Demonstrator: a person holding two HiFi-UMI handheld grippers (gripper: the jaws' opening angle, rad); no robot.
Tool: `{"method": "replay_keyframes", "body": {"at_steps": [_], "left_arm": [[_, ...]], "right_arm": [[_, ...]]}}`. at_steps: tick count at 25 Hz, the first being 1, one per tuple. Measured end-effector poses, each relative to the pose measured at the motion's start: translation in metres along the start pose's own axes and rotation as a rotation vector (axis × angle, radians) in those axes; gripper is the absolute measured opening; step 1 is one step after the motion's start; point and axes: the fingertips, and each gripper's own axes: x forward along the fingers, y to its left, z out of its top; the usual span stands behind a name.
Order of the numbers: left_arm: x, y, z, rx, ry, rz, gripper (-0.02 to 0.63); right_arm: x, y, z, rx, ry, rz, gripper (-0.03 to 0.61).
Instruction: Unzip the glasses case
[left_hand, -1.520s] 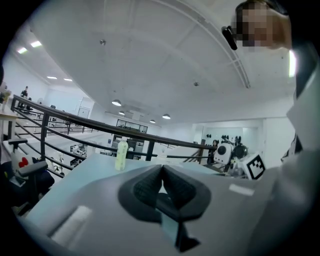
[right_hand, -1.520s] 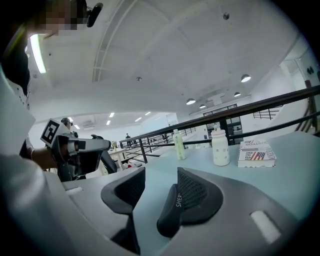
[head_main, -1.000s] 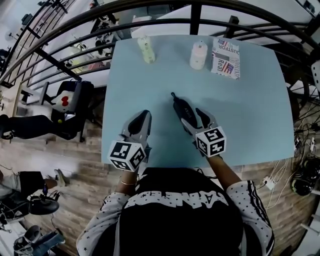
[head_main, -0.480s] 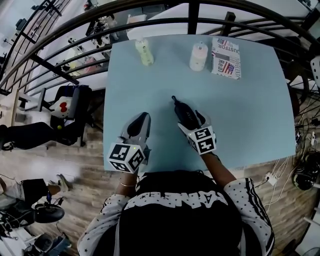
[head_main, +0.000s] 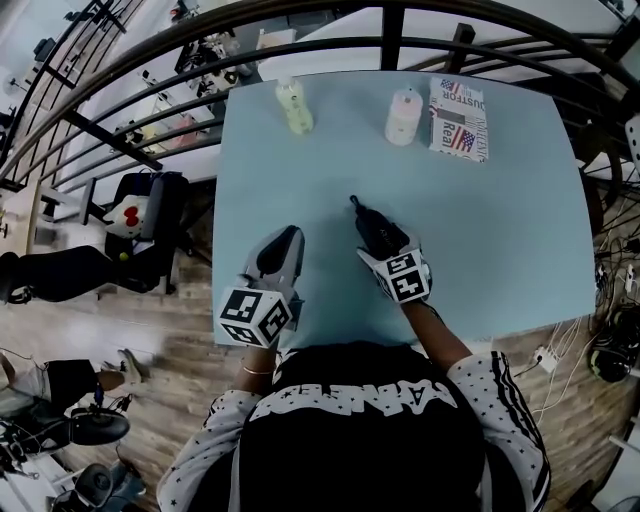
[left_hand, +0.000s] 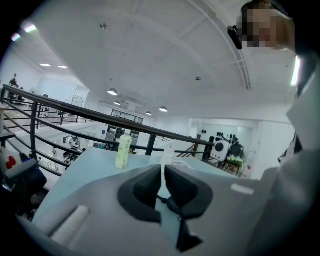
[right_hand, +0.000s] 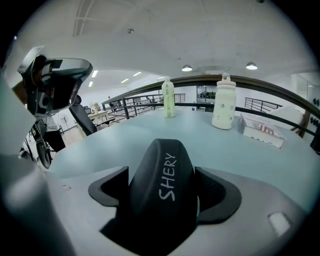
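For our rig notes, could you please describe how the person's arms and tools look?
The left tool and right tool are grey with black pads; each carries a white cube of black square markers. The sleeves are white with black specks. The right tool's jaws have just been opening, with the glasses case between them.

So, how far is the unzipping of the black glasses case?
Done: nothing yet; the black rounded glasses case lies closed on the light blue table. In hand: the right gripper, its jaws just opened wide, straddles the case, seemingly without pressing it. To do: grip it, then pull the zip, probably with the left gripper, which is shut and empty.
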Motion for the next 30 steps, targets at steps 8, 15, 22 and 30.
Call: {"method": "replay_keyframes", "body": {"at_steps": [8,15,22,30], "left_arm": [[-0.015,0.009,-0.001,-0.036,-0.006,0.029,0.0],[-0.026,0.011,-0.004,-0.079,-0.008,0.048,0.0],[-0.02,-0.008,-0.015,-0.158,0.003,-0.008,0.0],[-0.006,-0.049,-0.031,-0.266,0.065,-0.15,0.0]], "right_arm": [[-0.003,0.002,0.002,0.008,-0.008,0.013,0.376],[-0.02,0.001,0.011,0.083,-0.084,0.039,0.359],[-0.044,-0.002,0.022,0.094,-0.156,0.051,0.357],[-0.09,-0.001,0.051,0.104,-0.287,0.08,0.357]]}}
